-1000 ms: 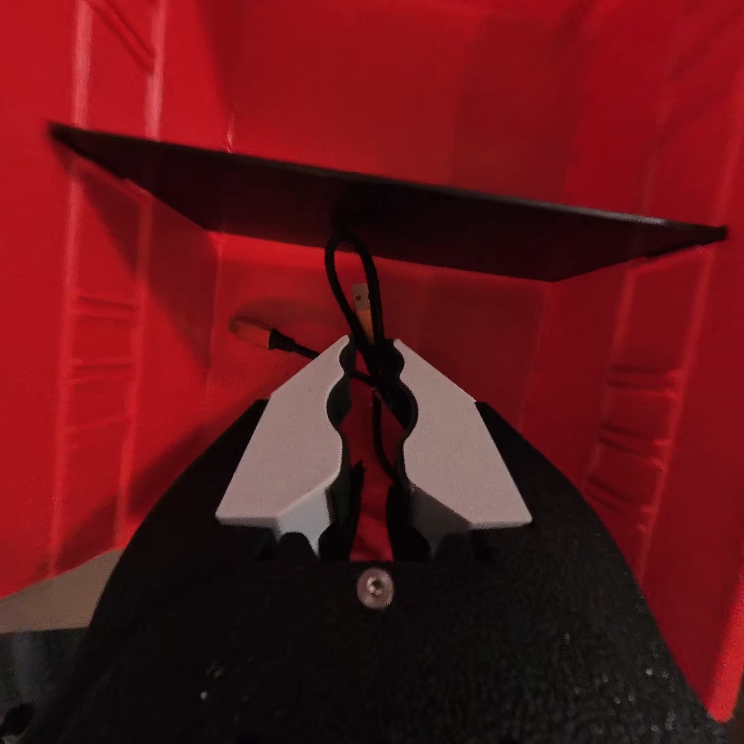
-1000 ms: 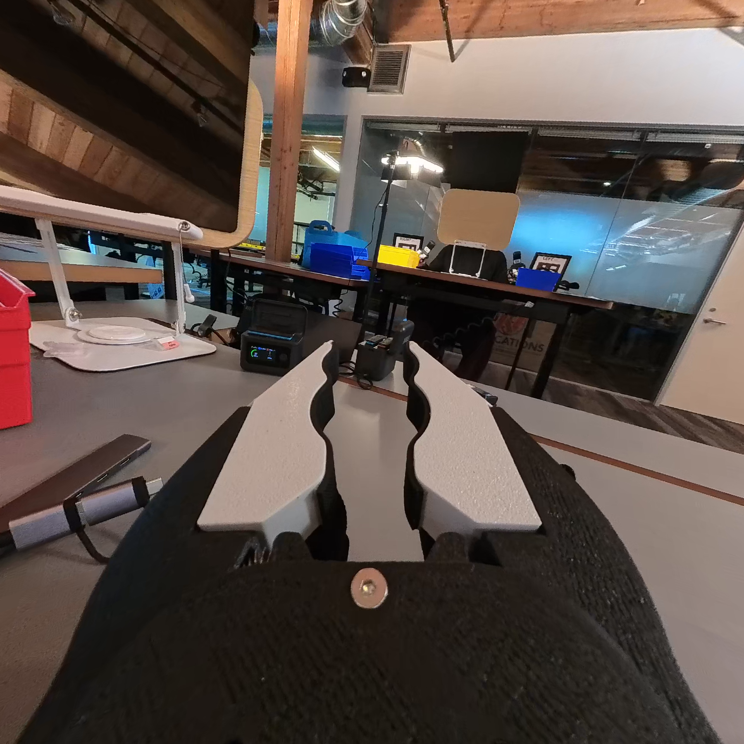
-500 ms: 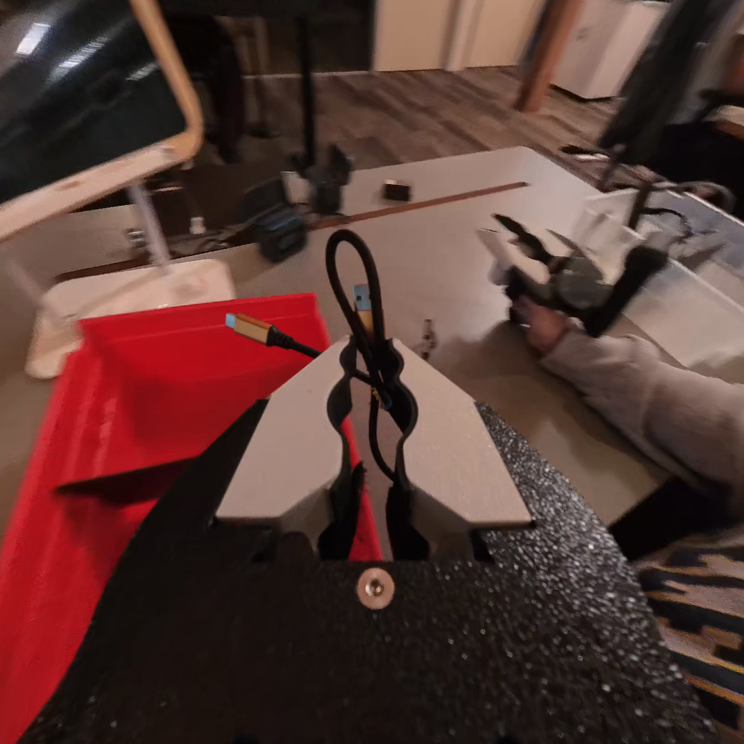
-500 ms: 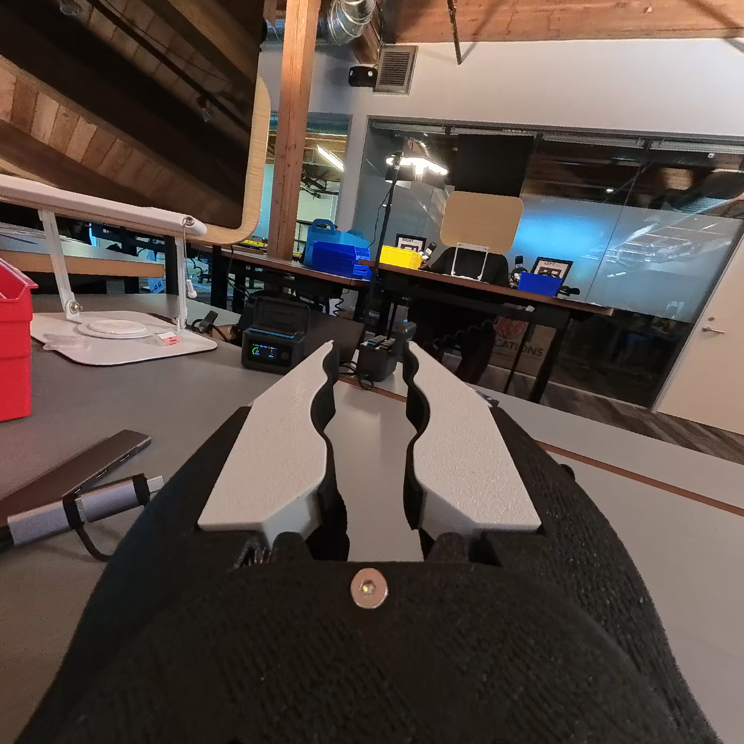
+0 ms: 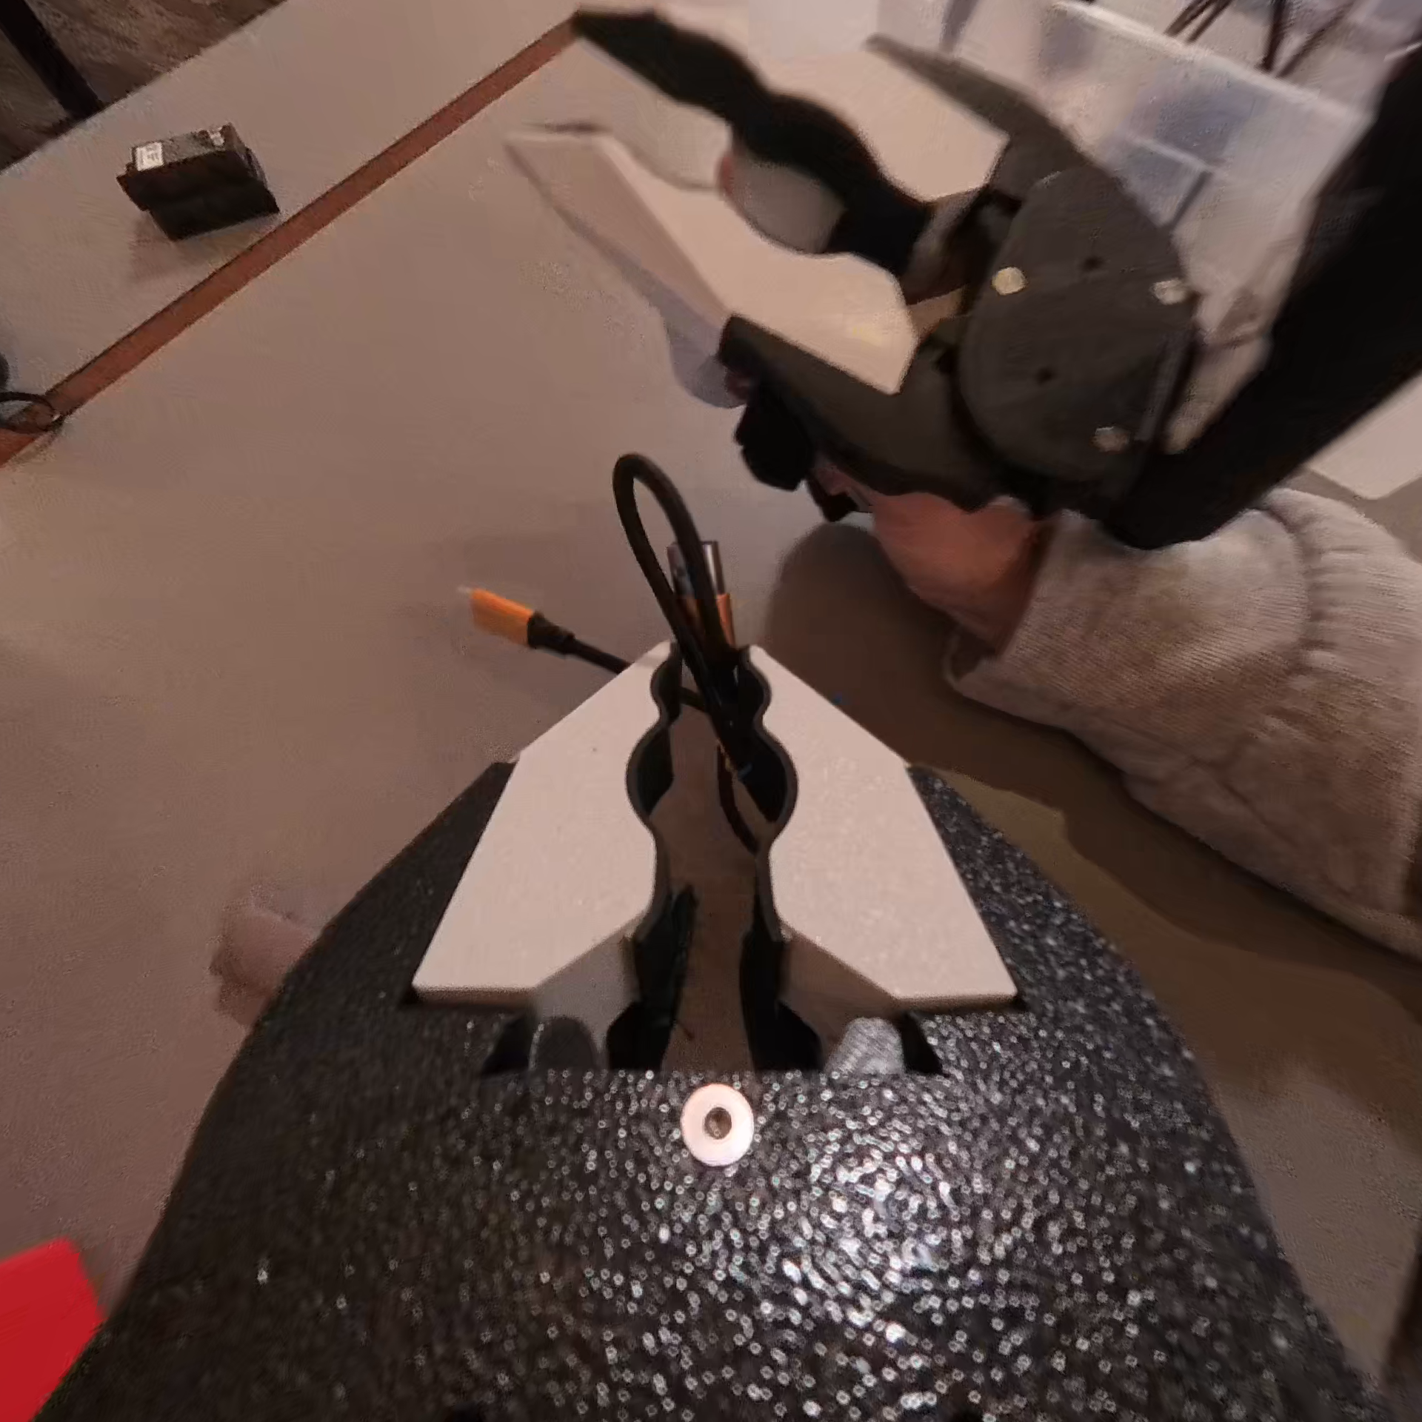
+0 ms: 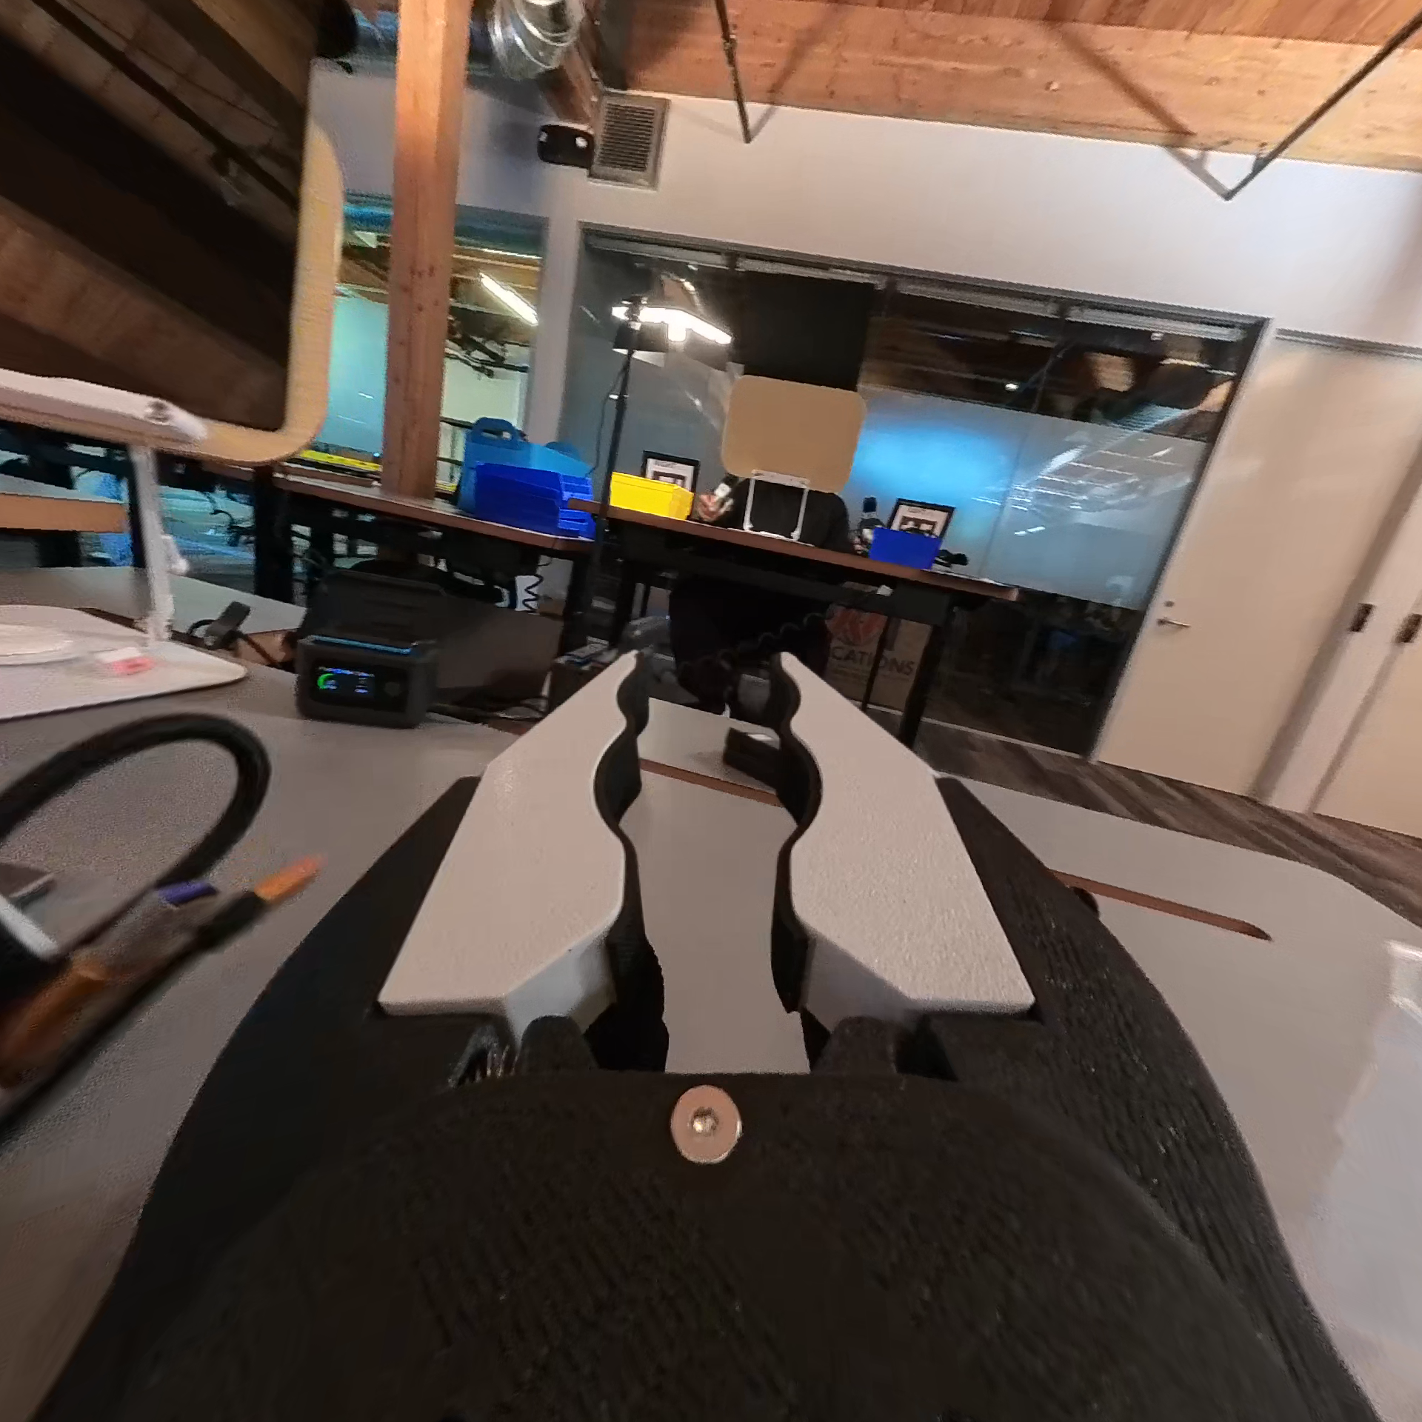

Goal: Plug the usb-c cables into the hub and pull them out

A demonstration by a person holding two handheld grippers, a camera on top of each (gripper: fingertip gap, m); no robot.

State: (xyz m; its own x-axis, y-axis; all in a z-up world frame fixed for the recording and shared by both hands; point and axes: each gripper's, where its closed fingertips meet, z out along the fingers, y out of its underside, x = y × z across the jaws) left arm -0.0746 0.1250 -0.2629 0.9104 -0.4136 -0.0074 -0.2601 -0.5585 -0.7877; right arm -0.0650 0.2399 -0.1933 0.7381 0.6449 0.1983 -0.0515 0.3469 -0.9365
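Observation:
My left gripper (image 5: 708,669) is shut on a folded black cable (image 5: 654,523). The cable's loop sticks up past the fingertips. One orange plug (image 5: 500,612) points left and a second plug (image 5: 712,577) stands upright beside the loop. I hold it above the grey table (image 5: 308,539). My right gripper (image 6: 712,669) is open and empty, low over the table. It also shows in the left wrist view (image 5: 550,83), just beyond the cable. The cable's loop (image 6: 192,746) and an orange plug (image 6: 288,877) show blurred at the left of the right wrist view. No hub is in view.
A person's hand and pale sleeve (image 5: 1193,692) hold the right gripper. A small black box (image 5: 196,181) lies beyond a brown seam (image 5: 308,208). A corner of the red bin (image 5: 38,1323) is at lower left. A power station (image 6: 362,685) and a white lamp base (image 6: 115,669) stand farther off. The left gripper's tips are roughly 12 cm from the right gripper's.
My left gripper has come up out of the red bin with the cable still clamped and has swung right over the table, close to the right gripper. The right gripper stayed open.

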